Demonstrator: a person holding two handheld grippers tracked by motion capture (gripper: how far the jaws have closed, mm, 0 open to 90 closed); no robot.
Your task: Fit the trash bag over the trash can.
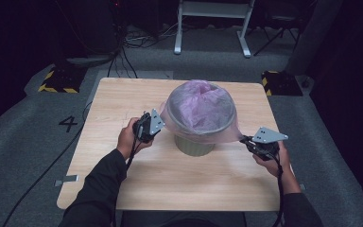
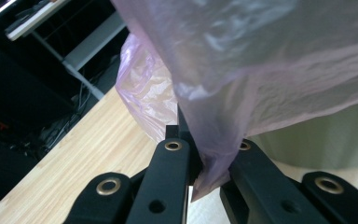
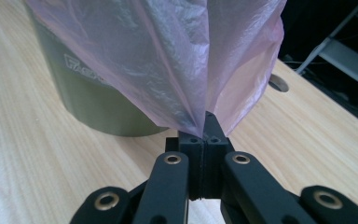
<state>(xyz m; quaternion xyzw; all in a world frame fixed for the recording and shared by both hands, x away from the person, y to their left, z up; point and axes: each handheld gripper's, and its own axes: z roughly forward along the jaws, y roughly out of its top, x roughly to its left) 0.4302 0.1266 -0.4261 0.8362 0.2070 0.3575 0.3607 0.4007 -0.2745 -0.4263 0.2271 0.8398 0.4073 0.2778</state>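
Observation:
A pale green bin [image 1: 194, 144] stands mid-table with a thin pink plastic bag [image 1: 201, 109] over its mouth and draped down its sides. My left gripper [image 1: 157, 124] is at the bin's left, shut on a fold of the bag's edge [image 2: 214, 163] that runs down between its black jaws. My right gripper [image 1: 244, 139] is at the bin's right, shut on the bag's edge [image 3: 191, 116], which is stretched out from the rim to its tips. In the right gripper view the bin's wall [image 3: 88, 102] stands just behind the pulled film.
The wooden table [image 1: 170, 179] has bare room in front of the bin and to both sides. Beyond its far edge are a white frame's legs [image 1: 212, 28], cables, and yellow-black striped blocks [image 1: 59, 80] on the grey floor.

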